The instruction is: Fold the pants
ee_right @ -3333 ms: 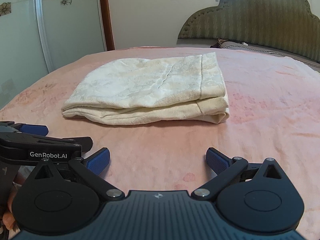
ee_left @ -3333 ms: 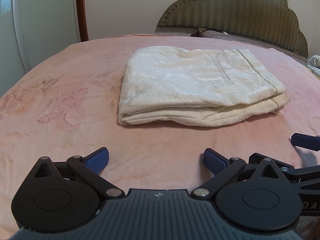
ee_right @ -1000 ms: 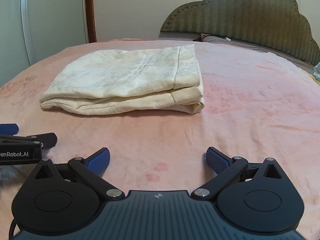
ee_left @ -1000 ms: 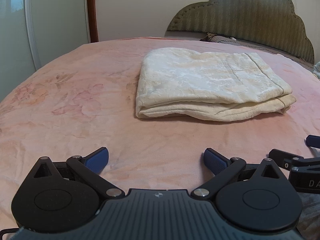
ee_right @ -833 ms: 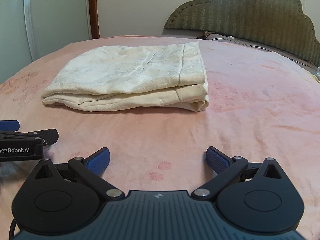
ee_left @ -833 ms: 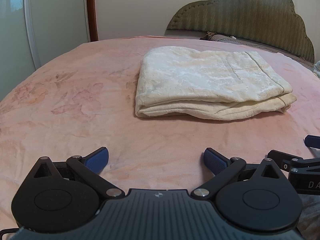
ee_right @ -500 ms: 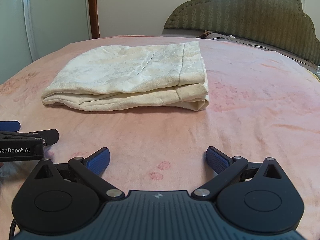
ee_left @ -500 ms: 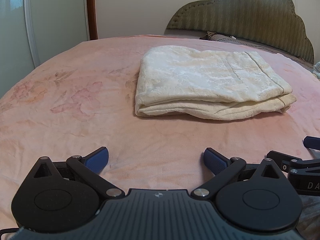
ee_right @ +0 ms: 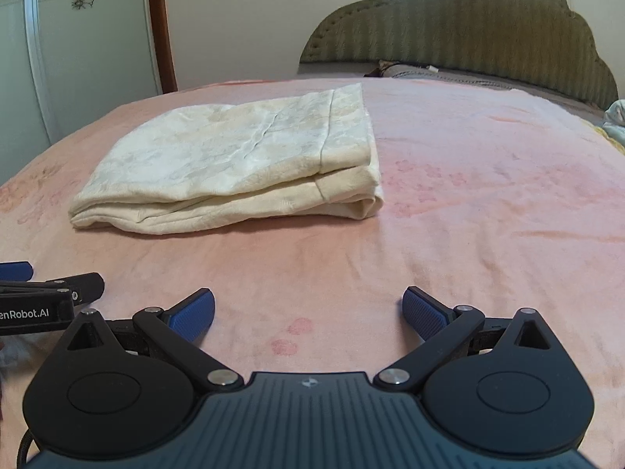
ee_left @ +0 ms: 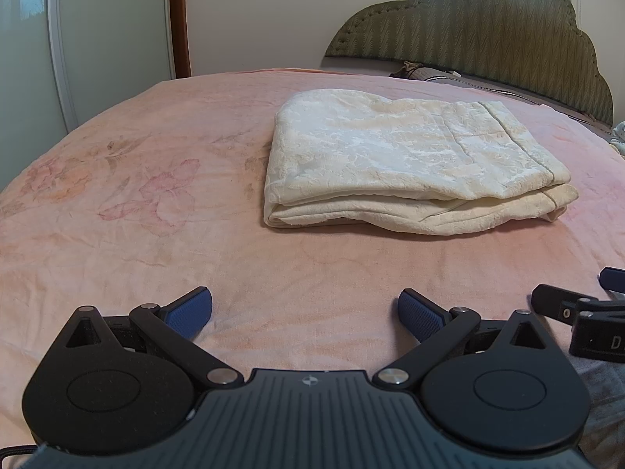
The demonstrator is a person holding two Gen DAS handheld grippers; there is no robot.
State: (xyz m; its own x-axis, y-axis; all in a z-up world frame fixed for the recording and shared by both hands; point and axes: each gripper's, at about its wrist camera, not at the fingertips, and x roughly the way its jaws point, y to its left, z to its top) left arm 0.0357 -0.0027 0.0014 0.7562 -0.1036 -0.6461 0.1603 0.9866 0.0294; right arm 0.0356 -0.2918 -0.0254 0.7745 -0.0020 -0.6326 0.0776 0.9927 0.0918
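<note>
The cream pants lie folded into a flat rectangular stack on the pink bedspread; they also show in the right wrist view. My left gripper is open and empty, low over the bedspread, well short of the stack. My right gripper is open and empty too, at the same distance from it. Each gripper shows at the edge of the other's view: the right one and the left one.
A green padded headboard stands behind the bed, with pillows at its foot. A glass sliding door and a wooden door frame are at the back left. A bit of light cloth lies at the far right.
Both grippers have stayed open and empty and have drifted back a little from the folded pants; the views have shifted slightly. The stack has not moved.
</note>
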